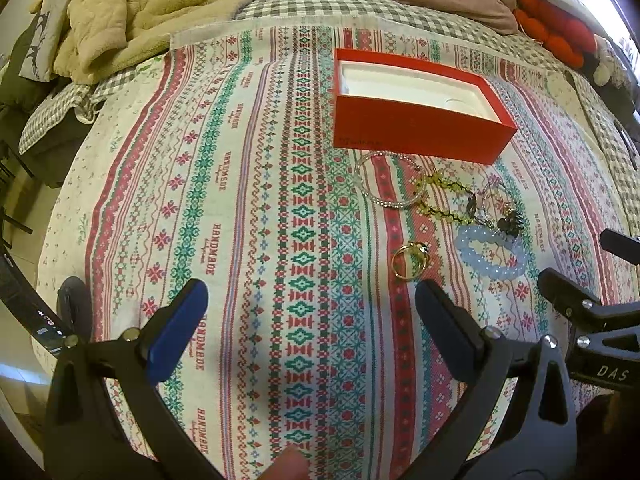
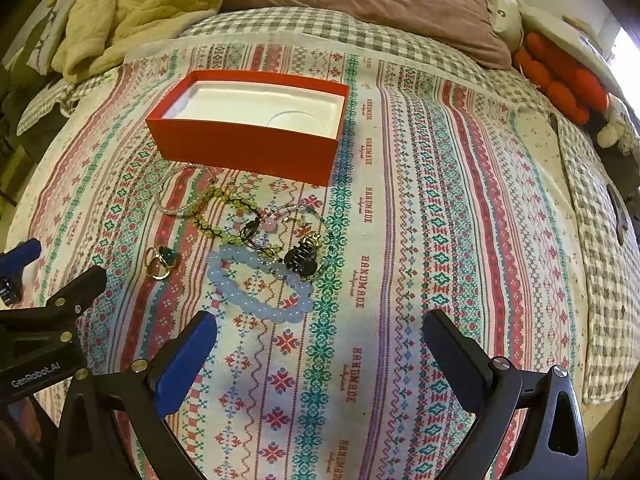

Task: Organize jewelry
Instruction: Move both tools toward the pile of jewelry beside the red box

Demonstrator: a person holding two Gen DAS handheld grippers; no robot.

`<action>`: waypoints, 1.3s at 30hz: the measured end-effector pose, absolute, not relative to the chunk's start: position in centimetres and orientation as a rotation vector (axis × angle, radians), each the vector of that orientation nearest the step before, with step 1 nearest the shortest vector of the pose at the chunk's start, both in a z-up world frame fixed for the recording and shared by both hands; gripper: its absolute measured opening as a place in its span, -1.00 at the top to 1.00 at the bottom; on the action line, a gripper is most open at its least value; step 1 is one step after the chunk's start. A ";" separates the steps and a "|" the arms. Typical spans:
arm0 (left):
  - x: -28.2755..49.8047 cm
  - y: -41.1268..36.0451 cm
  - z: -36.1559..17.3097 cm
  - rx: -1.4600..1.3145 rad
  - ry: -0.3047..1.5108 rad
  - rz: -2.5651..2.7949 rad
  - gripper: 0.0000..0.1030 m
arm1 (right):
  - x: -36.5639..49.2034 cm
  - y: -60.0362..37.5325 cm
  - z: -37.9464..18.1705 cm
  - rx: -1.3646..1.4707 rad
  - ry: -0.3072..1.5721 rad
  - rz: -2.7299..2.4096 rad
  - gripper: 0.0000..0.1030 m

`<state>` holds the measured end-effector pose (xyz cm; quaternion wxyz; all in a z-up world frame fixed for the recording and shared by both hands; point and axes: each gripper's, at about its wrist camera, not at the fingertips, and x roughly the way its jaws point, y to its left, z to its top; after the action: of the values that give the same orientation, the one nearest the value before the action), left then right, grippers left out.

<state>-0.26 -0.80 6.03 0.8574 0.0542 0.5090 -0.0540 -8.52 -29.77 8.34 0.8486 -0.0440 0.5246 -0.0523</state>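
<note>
An open red box [image 1: 416, 128] [image 2: 240, 148] with a white moulded insert lies on the patterned cloth. In front of it is a cluster of jewelry: a clear beaded bangle [image 1: 390, 180] [image 2: 180, 196], a yellow-green bead bracelet [image 1: 444, 196] [image 2: 224, 216], a pale blue bead bracelet [image 1: 492, 254] [image 2: 260, 284], a gold ring [image 1: 410, 260] [image 2: 160, 262] and a small dark hair claw [image 2: 302, 258]. My left gripper [image 1: 310, 300] hovers open near the ring, nothing between its fingers. My right gripper [image 2: 320, 334] is open too, just in front of the blue bracelet.
The cloth [image 1: 240, 240] covers a checked bedsheet [image 2: 600, 280]. A beige blanket [image 1: 140, 8] is heaped at the back left, a mauve pillow [image 2: 380, 4] at the back, and orange-red plush things [image 2: 564, 80] at the back right. The bed edge falls away on the left.
</note>
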 end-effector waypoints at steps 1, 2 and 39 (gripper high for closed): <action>-0.2 -0.8 6.1 0.113 1.069 -0.114 -1.00 | -8.5 -29.8 8.4 -0.093 1.106 -0.111 -1.00; -0.2 -0.8 6.1 0.112 1.068 -0.114 -1.00 | -8.5 -29.8 8.4 -0.093 1.106 -0.110 -1.00; 3.0 -0.1 6.7 0.099 1.098 -0.241 -1.00 | -5.6 -33.3 10.1 -0.050 1.103 -0.125 -1.00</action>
<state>3.01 -0.14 6.71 0.8451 0.0467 0.5201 -0.1142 -5.55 -33.35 10.11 0.8495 -0.0239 0.5236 -0.0593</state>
